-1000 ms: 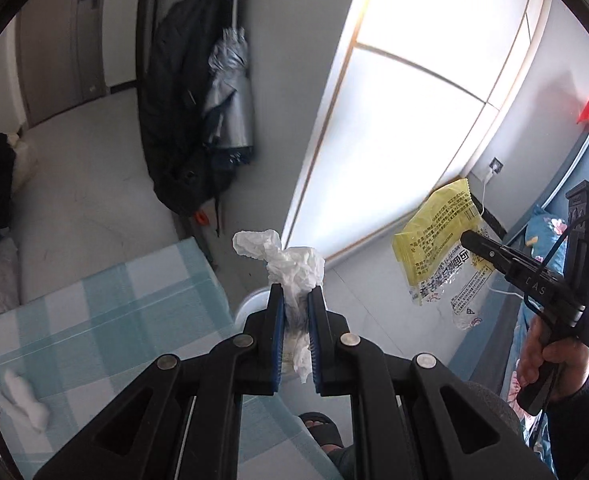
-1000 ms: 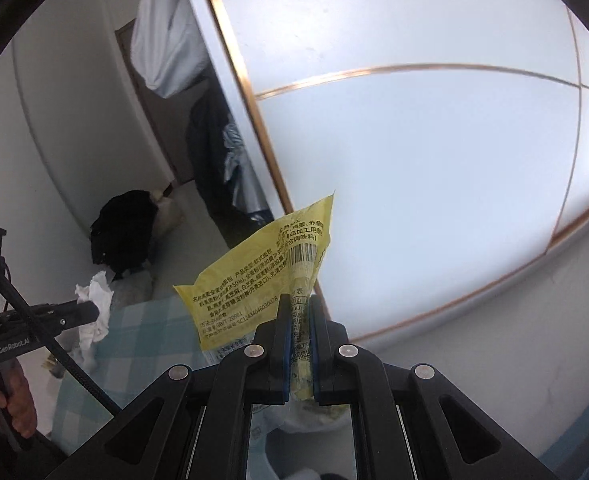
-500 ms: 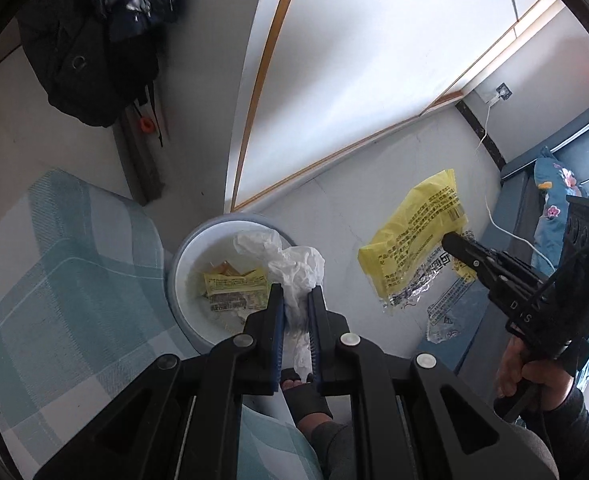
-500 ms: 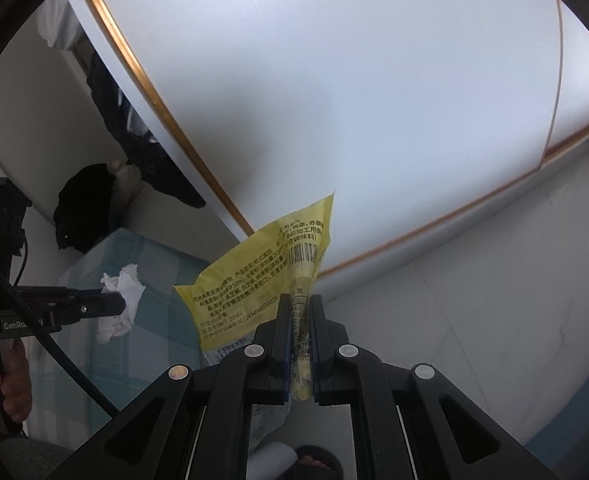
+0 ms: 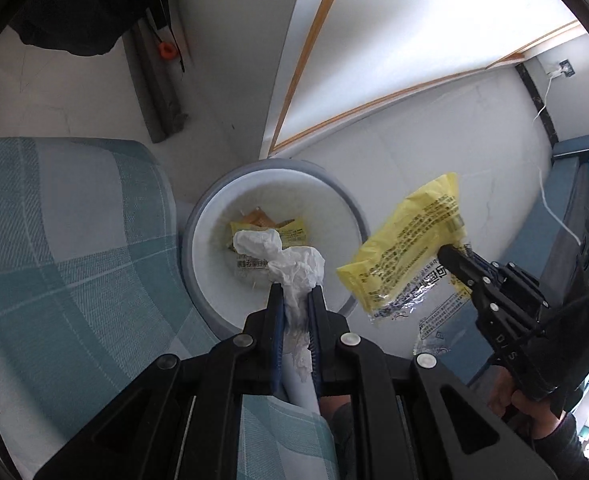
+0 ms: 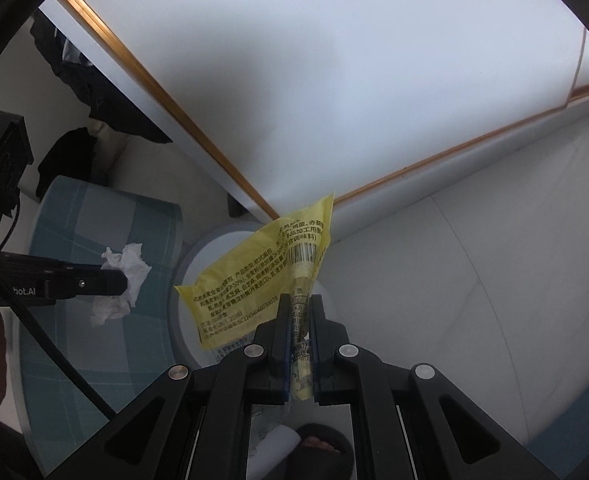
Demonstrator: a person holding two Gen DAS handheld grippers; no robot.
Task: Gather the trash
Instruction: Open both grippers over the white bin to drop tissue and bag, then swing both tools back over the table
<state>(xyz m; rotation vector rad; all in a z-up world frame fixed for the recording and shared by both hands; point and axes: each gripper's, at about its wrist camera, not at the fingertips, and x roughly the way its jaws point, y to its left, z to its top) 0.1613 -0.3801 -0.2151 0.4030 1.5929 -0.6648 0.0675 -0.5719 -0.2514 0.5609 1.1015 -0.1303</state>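
White crumpled tissue (image 5: 294,268) sits pinched in the closed jaws of the left gripper (image 5: 294,300), above the round bin (image 5: 198,216). Right of it, the right gripper (image 6: 297,316) clamps a yellow food wrapper (image 6: 254,280) near the bin's right rim.

Crumpled white tissue paper (image 5: 290,264), matt and creased, is noted at centre frame. The yellow wrapper (image 5: 406,252) is of glossy plastic film with a clear, shiny lower edge. The bin (image 5: 198,216) appears smooth, matt plastic. Woven checked cloth (image 5: 66,248) is seen at left. Matt black plastic fingers (image 5: 276,312) are recorded.
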